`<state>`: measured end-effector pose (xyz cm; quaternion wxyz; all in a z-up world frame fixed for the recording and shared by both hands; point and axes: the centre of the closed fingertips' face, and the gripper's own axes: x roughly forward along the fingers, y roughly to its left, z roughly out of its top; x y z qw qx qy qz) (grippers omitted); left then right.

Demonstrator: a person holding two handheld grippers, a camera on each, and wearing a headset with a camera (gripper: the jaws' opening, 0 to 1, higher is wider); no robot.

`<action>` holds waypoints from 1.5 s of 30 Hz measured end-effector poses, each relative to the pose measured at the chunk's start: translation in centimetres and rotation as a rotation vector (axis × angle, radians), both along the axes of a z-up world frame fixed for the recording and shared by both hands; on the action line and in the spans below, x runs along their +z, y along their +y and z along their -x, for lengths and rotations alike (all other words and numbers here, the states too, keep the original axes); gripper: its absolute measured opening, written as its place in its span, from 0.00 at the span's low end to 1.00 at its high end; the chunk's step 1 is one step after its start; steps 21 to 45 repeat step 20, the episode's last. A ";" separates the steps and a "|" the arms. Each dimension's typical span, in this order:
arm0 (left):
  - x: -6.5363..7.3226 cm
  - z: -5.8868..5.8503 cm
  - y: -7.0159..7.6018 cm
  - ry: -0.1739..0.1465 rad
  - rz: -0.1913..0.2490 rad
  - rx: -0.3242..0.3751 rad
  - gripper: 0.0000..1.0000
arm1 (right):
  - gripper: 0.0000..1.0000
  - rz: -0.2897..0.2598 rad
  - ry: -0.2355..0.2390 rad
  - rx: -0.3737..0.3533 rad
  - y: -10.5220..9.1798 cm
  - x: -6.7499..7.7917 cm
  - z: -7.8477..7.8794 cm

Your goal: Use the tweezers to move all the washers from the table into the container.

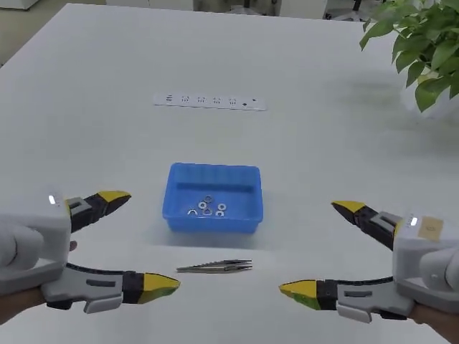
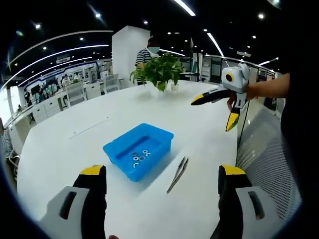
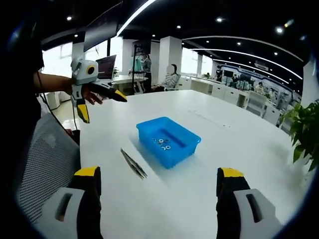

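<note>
**Both grippers empty, tweezers lying on the bench**

The yellow-tipped fingers [image 1: 154, 284] of our left gripper [image 1: 149, 240] are spread wide and hold nothing. The right gripper [image 1: 310, 247] is spread just as wide and is empty too. Both hover above the near edge of the white bench [image 1: 323, 143], one on either side of the work.

Between them, near us, the slim metal tweezers [image 1: 215, 266] lie flat on the bench, running left to right. They are just on the near side of the blue rectangular plastic container [image 1: 212, 224] and apart from it. A handful of small metal ring washers [image 1: 206, 208] sits on the container's floor. We can make out no washers on the bare bench around it, so we judge the moving to be done or very nearly so.

Farther off lies a white power strip [image 1: 209, 101], and a green leafy plant [image 1: 423, 43] stands at the far right.

If we go for the tweezers, we think the main risk is their flatness. Broad fingers closing on so thin a tool could skid it across the smooth bench or push it against the container. A knock to that light container could shift it or scatter the washers out again. A grip taken off centre could also leave the tweezers tilted and hard to squeeze.
</note>
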<state>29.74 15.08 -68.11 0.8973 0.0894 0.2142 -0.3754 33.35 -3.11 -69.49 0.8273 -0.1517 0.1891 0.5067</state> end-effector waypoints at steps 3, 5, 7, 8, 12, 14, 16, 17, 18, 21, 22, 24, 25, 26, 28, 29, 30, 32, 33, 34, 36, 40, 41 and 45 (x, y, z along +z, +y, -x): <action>0.0 0.2 0.0 0.006 0.005 0.002 0.99 | 1.00 0.008 0.003 0.002 -0.1 -0.2 0.1; 0.1 0.2 -0.1 0.002 -0.001 0.000 0.99 | 1.00 0.000 0.007 0.001 0.0 -0.1 0.1; 0.2 0.2 -0.1 0.001 0.006 0.003 0.99 | 1.00 -0.001 0.008 0.001 0.0 0.1 0.1; 0.3 0.1 -0.1 0.000 0.009 0.003 0.99 | 1.00 -0.001 0.007 0.002 0.1 0.1 0.1; 0.5 0.0 0.1 -0.008 0.013 0.011 0.99 | 1.00 -0.009 -0.015 0.007 0.4 0.7 -0.1; 0.5 0.0 0.2 -0.011 0.011 0.015 0.99 | 1.00 -0.011 -0.012 0.008 0.4 0.6 -0.1; 0.7 0.0 0.2 -0.014 0.020 0.018 0.99 | 1.00 -0.011 -0.014 0.013 0.5 0.6 -0.1; 0.8 0.0 0.2 -0.020 0.029 0.023 0.99 | 1.00 -0.011 -0.014 0.014 0.5 0.6 -0.1; 0.9 -0.1 0.3 -0.022 0.034 0.027 0.99 | 1.00 -0.013 -0.014 0.013 0.6 0.7 -0.1; 0.9 0.0 0.3 -0.019 0.038 0.031 0.99 | 1.00 -0.019 -0.015 0.010 0.6 0.8 -0.2; 0.9 0.0 0.3 -0.019 0.038 0.031 0.99 | 1.00 -0.019 -0.015 0.010 0.6 0.8 -0.2; 0.9 0.0 0.3 -0.019 0.038 0.031 0.99 | 1.00 -0.019 -0.015 0.010 0.6 0.8 -0.2; 0.9 0.0 0.3 -0.019 0.038 0.031 0.99 | 1.00 -0.019 -0.015 0.010 0.6 0.8 -0.2; 0.9 0.0 0.3 -0.019 0.038 0.031 0.99 | 1.00 -0.019 -0.015 0.010 0.6 0.8 -0.2; 0.9 0.0 0.3 -0.019 0.038 0.031 0.99 | 1.00 -0.019 -0.015 0.010 0.6 0.8 -0.2; 0.9 0.0 0.3 -0.019 0.038 0.031 0.99 | 1.00 -0.019 -0.015 0.010 0.6 0.8 -0.2; 0.9 0.0 0.3 -0.019 0.038 0.031 0.99 | 1.00 -0.019 -0.015 0.010 0.6 0.8 -0.2; 0.9 0.0 0.3 -0.019 0.038 0.031 0.99 | 1.00 -0.019 -0.015 0.010 0.6 0.8 -0.2; 0.9 0.0 0.3 -0.019 0.038 0.031 0.99 | 1.00 -0.019 -0.015 0.010 0.6 0.8 -0.2; 0.9 0.0 0.3 -0.019 0.038 0.031 0.99 | 1.00 -0.019 -0.015 0.010 0.6 0.8 -0.2; 0.9 0.0 0.3 -0.019 0.038 0.031 0.99 | 1.00 -0.019 -0.015 0.010 0.6 0.8 -0.2; 0.9 0.0 0.3 -0.019 0.038 0.031 0.99 | 1.00 -0.019 -0.015 0.010 0.6 0.8 -0.2; 0.9 0.0 0.3 -0.019 0.038 0.031 0.99 | 1.00 -0.019 -0.015 0.010 0.6 0.8 -0.2; 0.9 0.0 0.3 -0.019 0.038 0.031 0.99 | 1.00 -0.019 -0.015 0.010 0.6 0.8 -0.2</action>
